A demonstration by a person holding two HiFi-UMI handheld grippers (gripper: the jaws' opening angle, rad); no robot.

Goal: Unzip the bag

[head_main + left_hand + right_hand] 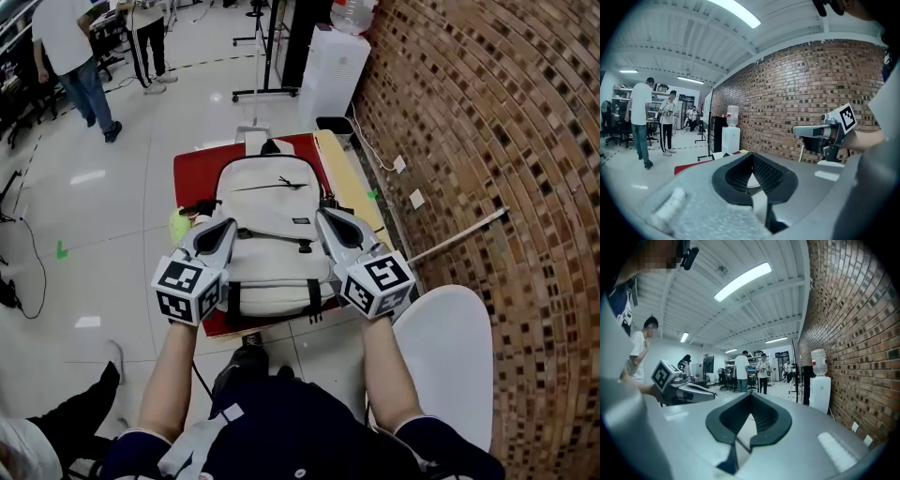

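A cream backpack (272,234) with black zips and straps lies flat on a red-covered table (192,173), its top handle at the far end. My left gripper (225,228) hovers over the bag's left side and my right gripper (327,218) over its right side, both pointing away from me. Each is shut with nothing between the jaws. In the left gripper view the shut jaws (752,158) aim over the table toward the brick wall, with the right gripper (796,131) alongside. The right gripper view shows its shut jaws (750,398) and the left gripper (711,397) beside them; the bag is hidden there.
A brick wall (487,122) runs along the right. A white water dispenser (334,61) and a black stand (267,56) are beyond the table. A green object (178,225) lies at the bag's left. A white chair (450,356) is near right. People (70,52) stand far left.
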